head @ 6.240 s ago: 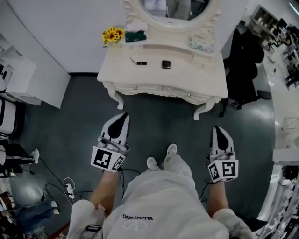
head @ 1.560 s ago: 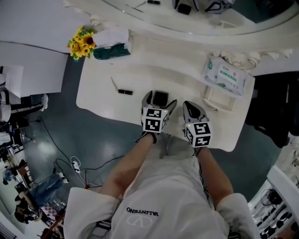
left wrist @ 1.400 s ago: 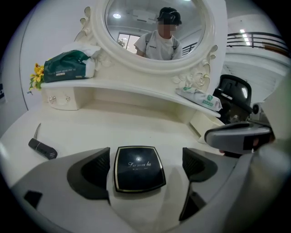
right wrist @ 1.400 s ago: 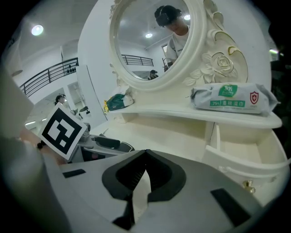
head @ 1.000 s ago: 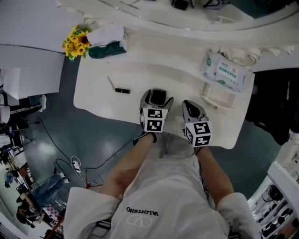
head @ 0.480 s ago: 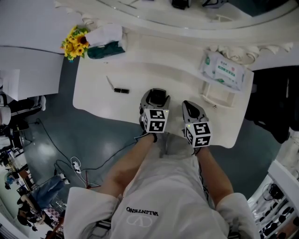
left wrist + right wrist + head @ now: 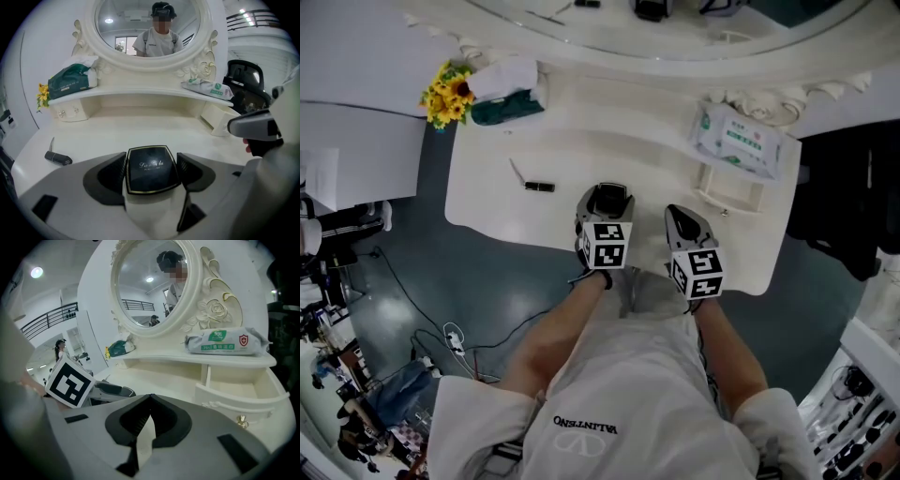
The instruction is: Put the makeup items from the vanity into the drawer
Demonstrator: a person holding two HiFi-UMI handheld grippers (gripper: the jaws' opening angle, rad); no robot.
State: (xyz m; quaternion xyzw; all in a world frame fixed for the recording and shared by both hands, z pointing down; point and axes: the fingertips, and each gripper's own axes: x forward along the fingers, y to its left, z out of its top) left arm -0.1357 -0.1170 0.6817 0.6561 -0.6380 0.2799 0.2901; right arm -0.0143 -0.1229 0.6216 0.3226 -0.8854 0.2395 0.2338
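Note:
A black square compact with a gold rim lies near the front edge of the white vanity top. My left gripper has just been closing on it, and both pads now touch the compact's sides; in the head view the compact sits between the left fingertips. A black tube and a thin stick lie to the left. My right gripper is shut and empty, just right of the left one. The small drawer at the vanity's right stands open.
A pack of wet wipes lies on the raised shelf above the drawer. A green tissue pack and sunflowers are at the shelf's left end. The oval mirror rises behind. A dark chair stands to the right.
The left jaws have narrowed from wide apart onto the compact's sides. Both hands have stayed where they were. The right gripper is unchanged.

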